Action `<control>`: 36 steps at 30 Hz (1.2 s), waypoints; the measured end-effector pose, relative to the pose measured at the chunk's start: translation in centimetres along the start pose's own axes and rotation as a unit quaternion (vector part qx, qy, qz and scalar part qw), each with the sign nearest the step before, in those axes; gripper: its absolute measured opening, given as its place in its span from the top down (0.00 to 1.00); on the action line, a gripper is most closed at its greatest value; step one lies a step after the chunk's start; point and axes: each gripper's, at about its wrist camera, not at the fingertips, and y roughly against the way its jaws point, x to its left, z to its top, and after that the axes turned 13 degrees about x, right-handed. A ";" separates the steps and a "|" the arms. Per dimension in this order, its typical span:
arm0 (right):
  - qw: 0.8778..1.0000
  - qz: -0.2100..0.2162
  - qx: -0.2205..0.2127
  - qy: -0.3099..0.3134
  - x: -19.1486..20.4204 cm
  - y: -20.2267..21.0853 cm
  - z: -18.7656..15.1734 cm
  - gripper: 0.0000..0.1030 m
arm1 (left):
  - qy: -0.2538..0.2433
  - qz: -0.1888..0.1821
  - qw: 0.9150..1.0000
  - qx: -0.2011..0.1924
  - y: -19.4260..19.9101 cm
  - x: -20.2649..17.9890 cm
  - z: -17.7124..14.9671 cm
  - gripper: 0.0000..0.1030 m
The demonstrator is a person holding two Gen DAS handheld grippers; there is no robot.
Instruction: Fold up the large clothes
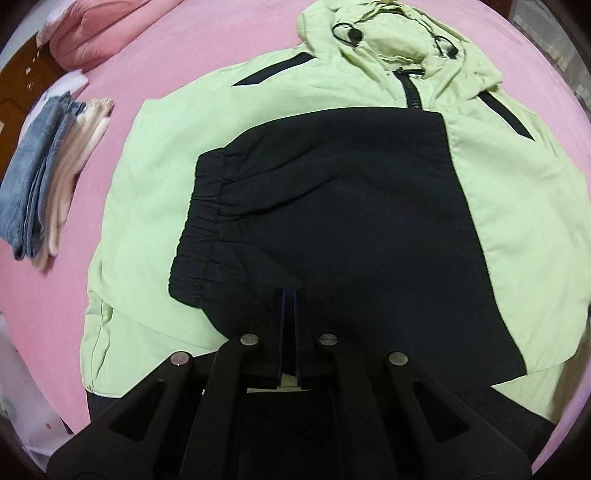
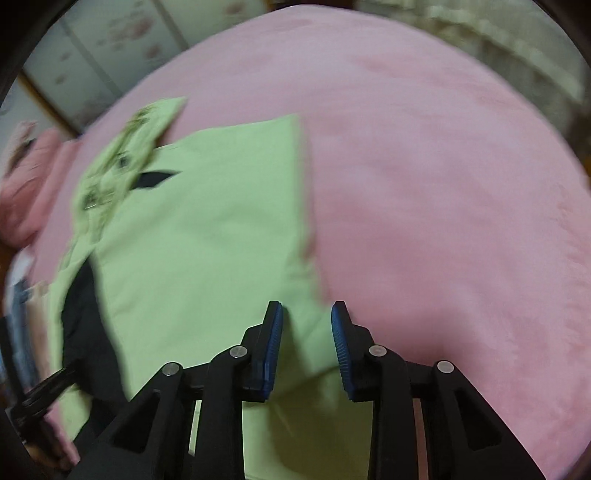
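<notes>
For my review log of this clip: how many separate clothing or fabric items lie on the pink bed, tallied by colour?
Light green and navy: 1, the hooded jacket
Blue denim: 1, the folded jeans
Cream: 1, the folded garment beside the jeans
Pink: 1, the bundle at the far corner; what it is cannot be told
Total: 4
</notes>
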 end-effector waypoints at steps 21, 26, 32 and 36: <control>0.987 0.093 0.132 0.023 2.3 11.1 -7.2 0.34 | -0.055 -0.073 0.991 0.100 7.7 -1.8 -7.9 0.38; 0.978 0.100 0.177 0.047 4.7 10.5 -8.7 0.24 | -0.078 -0.084 0.987 0.109 8.3 -2.3 -8.8 0.36; 0.974 0.102 0.198 0.032 4.9 10.5 -10.7 0.19 | -0.067 -0.075 0.986 0.130 7.1 0.1 -8.6 0.30; 0.971 0.103 0.214 0.010 4.8 10.7 -10.9 0.19 | -0.076 -0.071 0.978 0.179 7.4 2.4 -7.5 0.30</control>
